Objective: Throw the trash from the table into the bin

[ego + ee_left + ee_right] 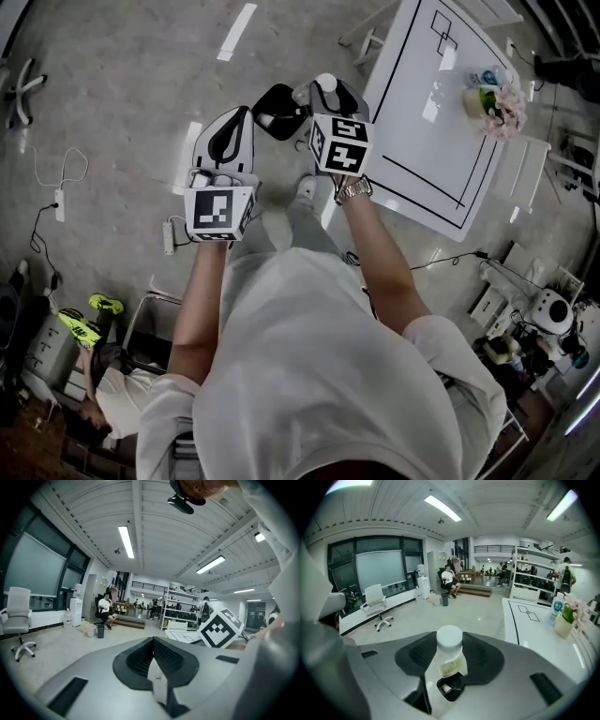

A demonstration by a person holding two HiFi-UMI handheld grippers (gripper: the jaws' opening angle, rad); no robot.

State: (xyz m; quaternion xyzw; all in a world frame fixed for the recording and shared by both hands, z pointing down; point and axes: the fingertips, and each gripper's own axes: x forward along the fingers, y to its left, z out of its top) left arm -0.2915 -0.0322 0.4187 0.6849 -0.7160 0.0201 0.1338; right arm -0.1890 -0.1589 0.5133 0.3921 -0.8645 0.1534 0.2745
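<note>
My right gripper (325, 91) (450, 667) is closed on a small clear bottle (450, 656) with a white cap (324, 82). The bottle stands upright between the black pads. My left gripper (225, 142) (156, 670) is shut, and a thin pale scrap (158, 684) is pinched at the seam of its pads. Both grippers are held out over the grey floor, left of the white table (422, 131). A black bin-like container (278, 109) sits on the floor between and beyond them.
The white table (534, 630) carries black line markings, a blue-labelled bottle (556, 609) and a flower vase (497, 103). An office chair (377, 603) stands by the windows. A seated person (449, 579) and small bins (437, 600) are far off. Cables and a power strip (59, 202) lie at the left.
</note>
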